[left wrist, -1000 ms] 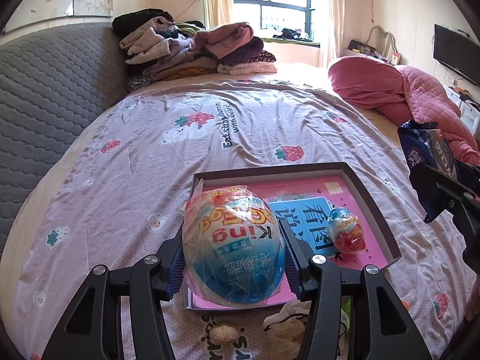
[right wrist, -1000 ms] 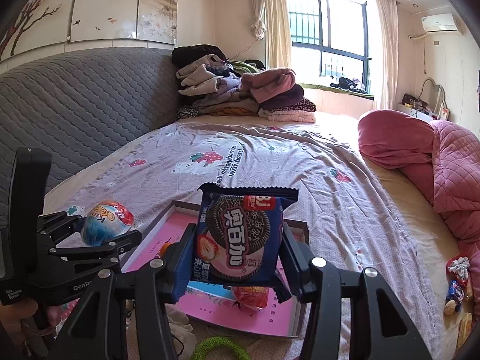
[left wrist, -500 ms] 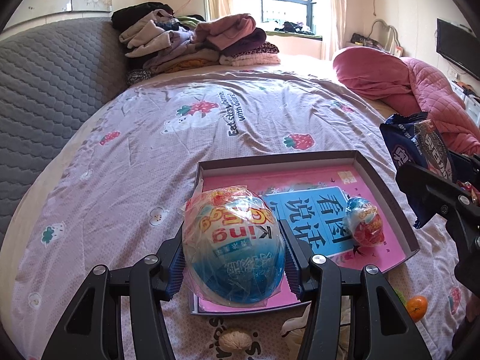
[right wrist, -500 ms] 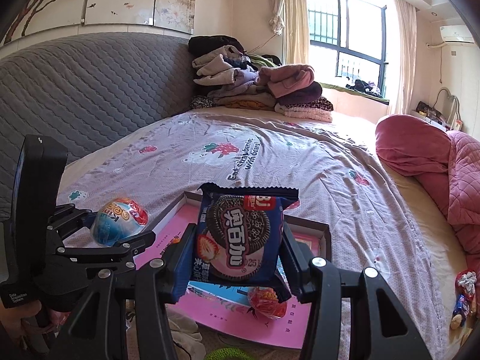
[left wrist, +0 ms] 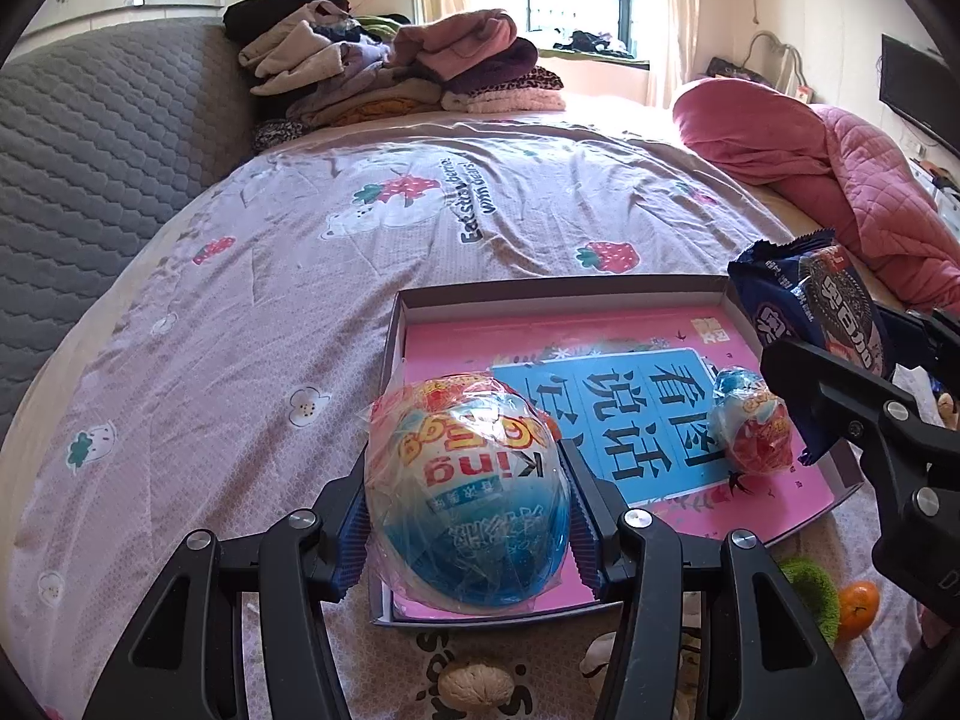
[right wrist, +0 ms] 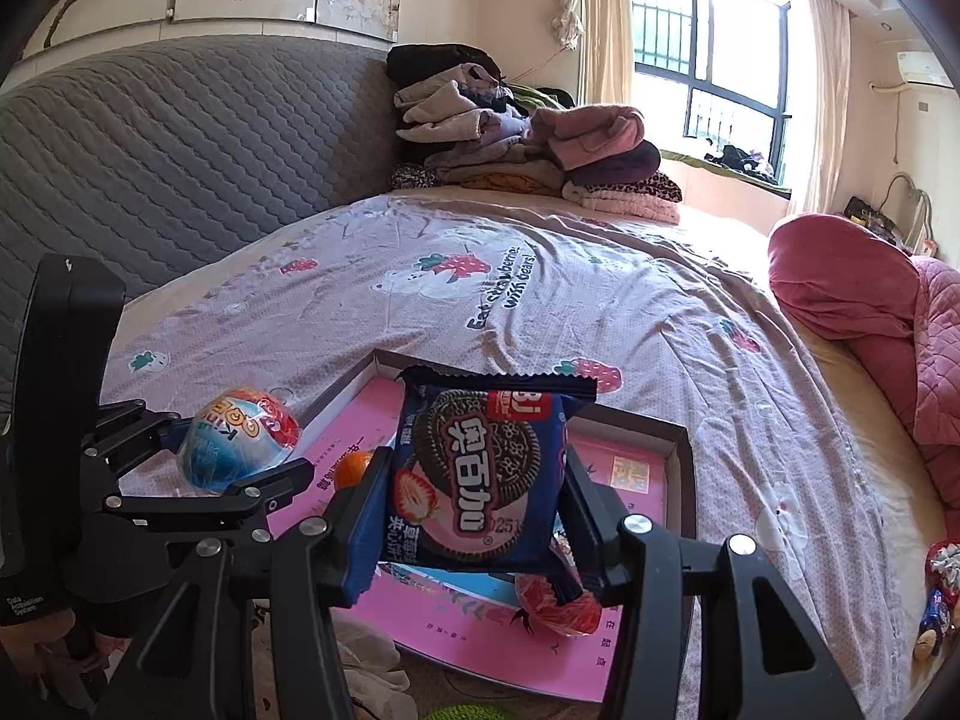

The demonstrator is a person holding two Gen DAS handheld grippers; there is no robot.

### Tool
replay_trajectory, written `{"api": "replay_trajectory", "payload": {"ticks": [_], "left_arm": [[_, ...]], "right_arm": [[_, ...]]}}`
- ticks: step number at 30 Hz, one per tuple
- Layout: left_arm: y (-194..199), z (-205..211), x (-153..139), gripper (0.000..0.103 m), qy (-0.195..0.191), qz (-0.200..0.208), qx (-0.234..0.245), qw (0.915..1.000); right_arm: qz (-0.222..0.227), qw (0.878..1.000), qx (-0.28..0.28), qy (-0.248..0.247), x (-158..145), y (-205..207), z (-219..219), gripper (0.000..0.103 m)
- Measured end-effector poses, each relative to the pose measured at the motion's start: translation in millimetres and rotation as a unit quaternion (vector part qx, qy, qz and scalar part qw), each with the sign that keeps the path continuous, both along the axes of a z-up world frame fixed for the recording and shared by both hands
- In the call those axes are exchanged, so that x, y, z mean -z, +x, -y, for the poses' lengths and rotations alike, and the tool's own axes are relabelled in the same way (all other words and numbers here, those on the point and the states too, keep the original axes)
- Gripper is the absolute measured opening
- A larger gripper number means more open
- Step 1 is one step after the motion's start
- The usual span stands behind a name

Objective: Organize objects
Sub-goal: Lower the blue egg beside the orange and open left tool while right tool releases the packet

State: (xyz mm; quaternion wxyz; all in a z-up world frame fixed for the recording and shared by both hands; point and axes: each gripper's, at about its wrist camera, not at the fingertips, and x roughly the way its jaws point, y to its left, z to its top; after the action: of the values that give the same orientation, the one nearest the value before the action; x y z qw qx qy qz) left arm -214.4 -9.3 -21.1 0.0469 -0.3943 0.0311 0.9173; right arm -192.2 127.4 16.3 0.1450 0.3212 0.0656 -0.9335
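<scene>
1. Shallow grey-walled cardboard box [left wrist: 558,291] with a pink printed sheet on its floor: it lies on the strawberry-print bedsheet [left wrist: 300,252], near the cameras, and is where the loose things appear to be gathered.
2. Left gripper [left wrist: 468,516]: clenched on a large foil-wrapped egg-shaped toy, blue below and red above [left wrist: 468,498], held over the box's near left corner.
3. Right gripper [right wrist: 474,510]: grasping a dark blue cookie packet [right wrist: 480,474] upright above the box's right half.
4. Step in hand, as judged: both items are carried over the box; the next move calls for lowering each to the floor and parting the jaws.
5. In the way: a smaller wrapped egg [left wrist: 753,426] already lies at the box's right side, beneath the packet; set the packet beside it.
6. Around: a walnut [left wrist: 477,684], a small orange fruit [left wrist: 858,603] and a green fuzzy ring [left wrist: 810,588] lie outside the near edge; folded clothes [left wrist: 396,72] are stacked far off.
</scene>
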Motion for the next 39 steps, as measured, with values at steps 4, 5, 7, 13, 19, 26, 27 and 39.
{"api": "replay_trajectory", "payload": {"ticks": [4,5,7,13,19,26,27,39], "left_arm": [[-0.7,-2.6,7.3,0.056,-0.003,0.007,0.003,1.0000],[-1.1,-2.9,9.2,0.056,-0.004,0.009,0.004,0.9999],[-1.9,-2.9,12.3,0.056,-0.005,0.013,0.004,0.9999],[-2.4,-4.2,20.7,0.056,-0.009,0.021,0.007,0.9997],[-5.2,-6.0,29.5,0.056,-0.014,0.029,0.008,0.9994],[-9.7,-6.3,39.4,0.056,-0.012,0.040,0.011,0.9991],[-10.2,-6.7,40.9,0.056,-0.013,0.041,0.011,0.9990],[-13.2,-7.2,54.1,0.056,-0.012,0.054,0.015,0.9983]], "right_arm": [[0.015,1.000,-0.001,0.001,10.1,-4.7,3.0,0.052],[0.019,1.000,-0.002,0.003,13.2,-5.5,4.5,0.052],[0.026,1.000,-0.004,0.005,19.3,-8.2,6.3,0.052],[0.045,0.999,-0.011,0.020,38.0,-13.2,14.7,0.052],[0.068,0.997,-0.008,0.028,56.8,-20.7,12.9,0.052],[0.090,0.995,-0.005,0.032,72.1,-29.4,9.3,0.052],[0.092,0.995,-0.005,0.032,73.3,-30.2,8.9,0.052],[0.111,0.993,-0.003,0.043,87.6,-35.4,7.2,0.052]]}}
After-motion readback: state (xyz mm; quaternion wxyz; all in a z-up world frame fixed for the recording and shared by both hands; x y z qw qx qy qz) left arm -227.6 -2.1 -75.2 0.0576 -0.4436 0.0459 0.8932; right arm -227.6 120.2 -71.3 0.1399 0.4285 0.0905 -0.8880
